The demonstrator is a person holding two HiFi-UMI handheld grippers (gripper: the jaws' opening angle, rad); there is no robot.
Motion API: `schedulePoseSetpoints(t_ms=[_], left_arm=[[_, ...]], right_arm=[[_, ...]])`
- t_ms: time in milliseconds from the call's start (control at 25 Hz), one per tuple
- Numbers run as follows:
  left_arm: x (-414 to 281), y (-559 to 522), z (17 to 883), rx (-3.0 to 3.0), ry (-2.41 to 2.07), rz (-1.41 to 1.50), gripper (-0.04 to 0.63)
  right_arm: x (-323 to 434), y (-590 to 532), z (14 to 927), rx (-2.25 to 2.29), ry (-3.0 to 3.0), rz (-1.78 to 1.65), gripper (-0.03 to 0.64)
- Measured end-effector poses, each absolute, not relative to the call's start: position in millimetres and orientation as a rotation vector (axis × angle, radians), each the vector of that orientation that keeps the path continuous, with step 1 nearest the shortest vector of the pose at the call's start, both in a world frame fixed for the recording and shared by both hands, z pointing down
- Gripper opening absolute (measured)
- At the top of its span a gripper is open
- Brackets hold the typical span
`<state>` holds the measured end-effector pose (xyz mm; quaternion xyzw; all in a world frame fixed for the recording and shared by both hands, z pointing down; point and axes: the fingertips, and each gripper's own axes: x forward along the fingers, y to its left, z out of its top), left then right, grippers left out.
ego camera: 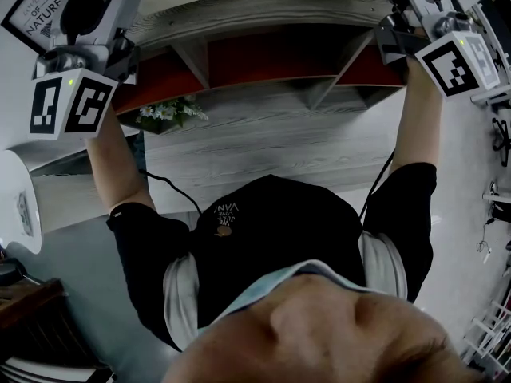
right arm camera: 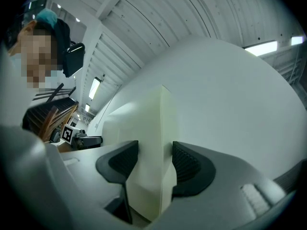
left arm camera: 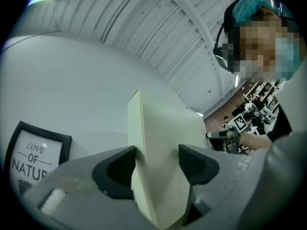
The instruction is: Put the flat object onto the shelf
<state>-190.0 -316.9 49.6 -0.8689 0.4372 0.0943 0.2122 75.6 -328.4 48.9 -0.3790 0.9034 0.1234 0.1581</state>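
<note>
Both arms are raised in front of the shelf [ego camera: 263,138], one gripper at each upper corner of the head view. The left gripper [left arm camera: 156,158] pinches one end of a cream board [left arm camera: 160,143]: the board stands on edge between the jaws, and the left jaw lies flat against its face. The right gripper [right arm camera: 154,158] clamps the other end in the same way, with both dark ribbed pads [right arm camera: 120,164] close against the board's sides. The board is thus carried in the air between the two grippers, near the shelf's top edge; whether it touches the shelf cannot be told. The shelf is grey wood grain with red-backed compartments under its top board, and a small bunch of flowers [ego camera: 169,112] sits in the left compartment. A black-framed print [left arm camera: 33,159] stands against the white wall beyond the left gripper, at the shelf's left end.
</note>
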Motion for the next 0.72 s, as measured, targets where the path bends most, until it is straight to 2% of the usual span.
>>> schedulePoseSetpoints(t_ms=[720], left_arm=[[-190.6, -340.9, 64.7, -2.468, 1.227, 0.208, 0.285]], right_arm=[[75.6, -355.0, 57.2, -1.126, 2.625, 0.293, 0.213]])
